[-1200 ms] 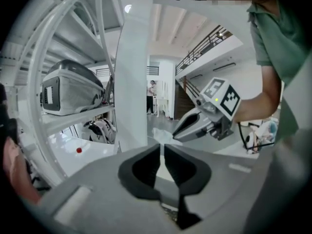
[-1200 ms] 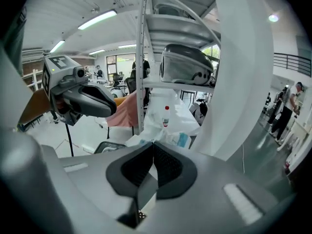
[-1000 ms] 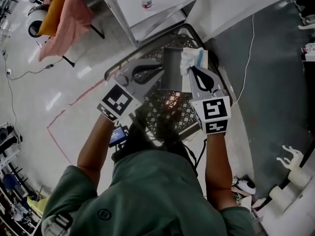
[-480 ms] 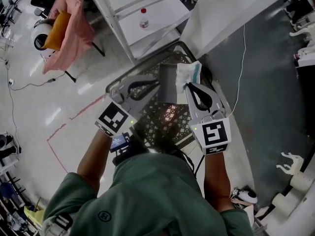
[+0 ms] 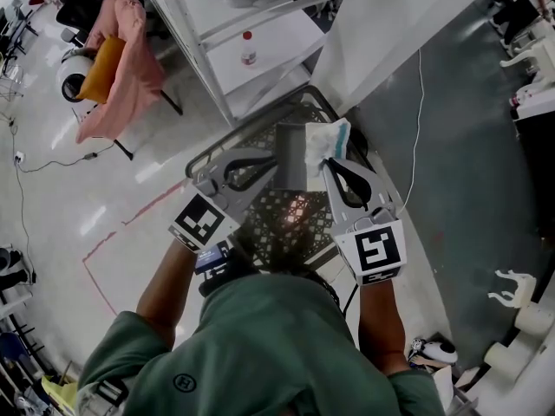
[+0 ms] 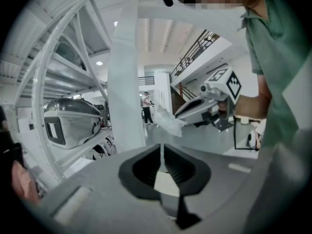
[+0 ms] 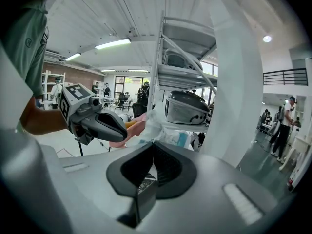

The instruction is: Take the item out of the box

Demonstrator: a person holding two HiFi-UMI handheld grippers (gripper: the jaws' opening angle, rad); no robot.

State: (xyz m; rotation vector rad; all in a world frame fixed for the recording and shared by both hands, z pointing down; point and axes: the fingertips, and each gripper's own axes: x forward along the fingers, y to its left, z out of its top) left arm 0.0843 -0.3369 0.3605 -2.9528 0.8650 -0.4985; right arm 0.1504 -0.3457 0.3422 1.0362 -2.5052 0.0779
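A flat grey box (image 5: 291,152) hangs above the black lattice crate (image 5: 227,142), and my left gripper (image 5: 276,159) is shut on its left edge. In the left gripper view the box shows only as a thin pale edge (image 6: 161,152) between the closed jaws. Right beside the box is a white crinkled packet with blue print (image 5: 327,137). My right gripper (image 5: 329,158) is shut on the packet from below. The packet (image 7: 160,123) rises just past the right jaws. From the left gripper view the packet (image 6: 168,124) sticks out of the right gripper's tip (image 6: 184,117).
A white shelf rack stands behind the crate, with a small red-capped bottle (image 5: 248,48) on it. A broad white pillar (image 5: 390,24) runs to the right. A pink cloth (image 5: 121,59) lies over a chair at the left. A white cable (image 5: 416,128) trails on the grey floor.
The head view has drifted, so the crate and both grippers sit a little lower in the frame. Both grips are unchanged, and box and packet stay side by side.
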